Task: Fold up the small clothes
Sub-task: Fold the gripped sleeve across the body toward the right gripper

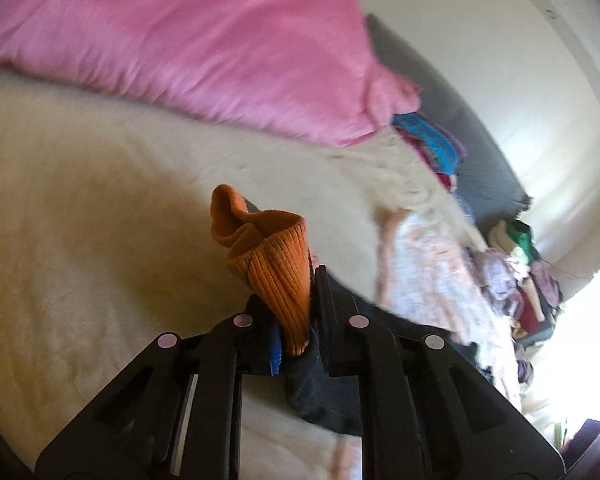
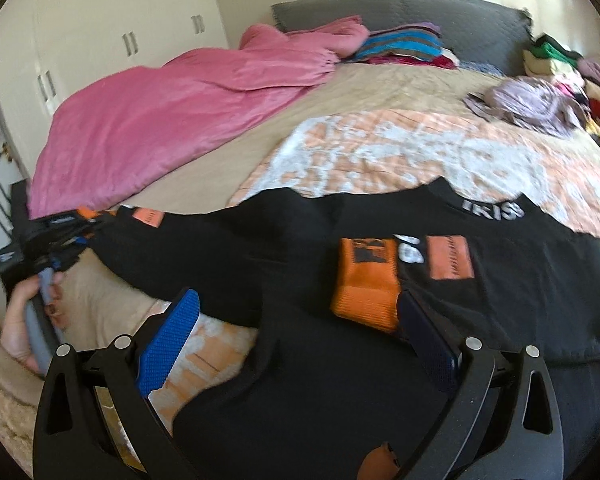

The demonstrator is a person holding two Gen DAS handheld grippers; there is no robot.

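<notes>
I see L gripper (image 1: 296,300) pinching orange sock cuff (image 1: 276,264); R gripper (image 2: 300,328) fingers spread over black garment (image 2: 300,380), orange sock (image 2: 366,284) at 1 o'clock.

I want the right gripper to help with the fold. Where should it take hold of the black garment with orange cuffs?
Judging by its pose, grip the flat orange ribbed cuff of the black garment. It lies just ahead of the open right gripper, its near edge exposed. Come from the near side, low, sliding one finger under that edge.
</notes>
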